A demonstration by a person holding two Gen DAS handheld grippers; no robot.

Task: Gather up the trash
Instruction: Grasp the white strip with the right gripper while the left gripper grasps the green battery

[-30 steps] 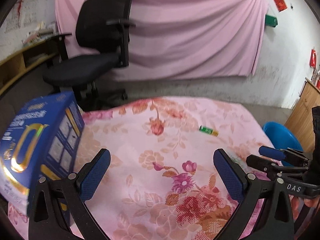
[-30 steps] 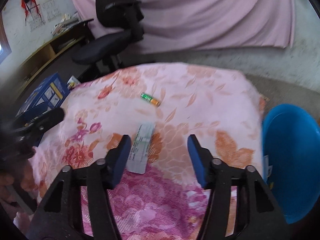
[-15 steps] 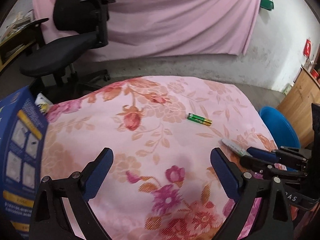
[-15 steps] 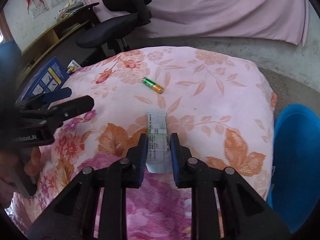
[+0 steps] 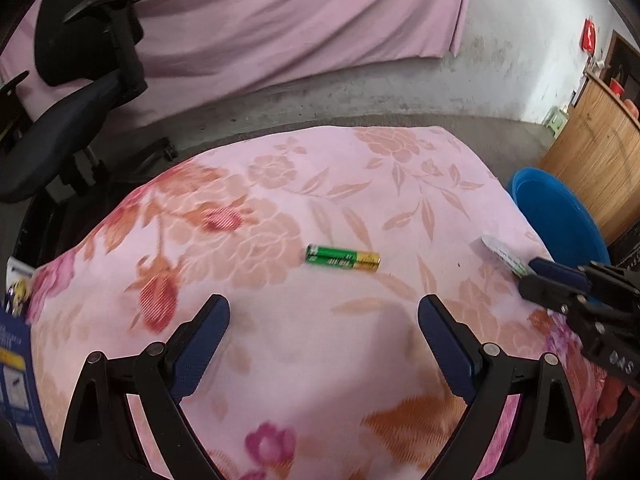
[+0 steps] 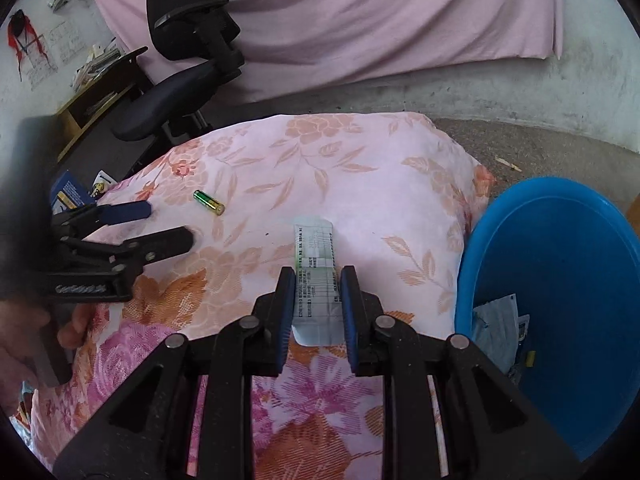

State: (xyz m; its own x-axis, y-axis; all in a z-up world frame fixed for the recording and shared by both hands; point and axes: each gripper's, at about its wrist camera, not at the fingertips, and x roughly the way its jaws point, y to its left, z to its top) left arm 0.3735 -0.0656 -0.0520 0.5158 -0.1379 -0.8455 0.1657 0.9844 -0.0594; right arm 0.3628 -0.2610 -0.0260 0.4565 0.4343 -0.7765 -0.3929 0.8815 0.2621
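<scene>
One battery (image 5: 343, 258) lies on the tabletop (image 5: 360, 184); right tool (image 6: 316, 280) grips one paper slip (image 6: 314, 248); left tool (image 5: 322, 320) gapes wide.

Printed paper slip (image 6: 314, 276) flat on cloth, green-gold battery (image 5: 343, 258) lying sideways

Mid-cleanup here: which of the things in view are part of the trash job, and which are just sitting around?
Part of the job:
- paper slip, clamped in the right gripper
- battery, loose on the floral cloth, ahead of the open left gripper
- blue bin, already holding scraps

Just lying about:
- blue box at the left edge
- office chair
</scene>
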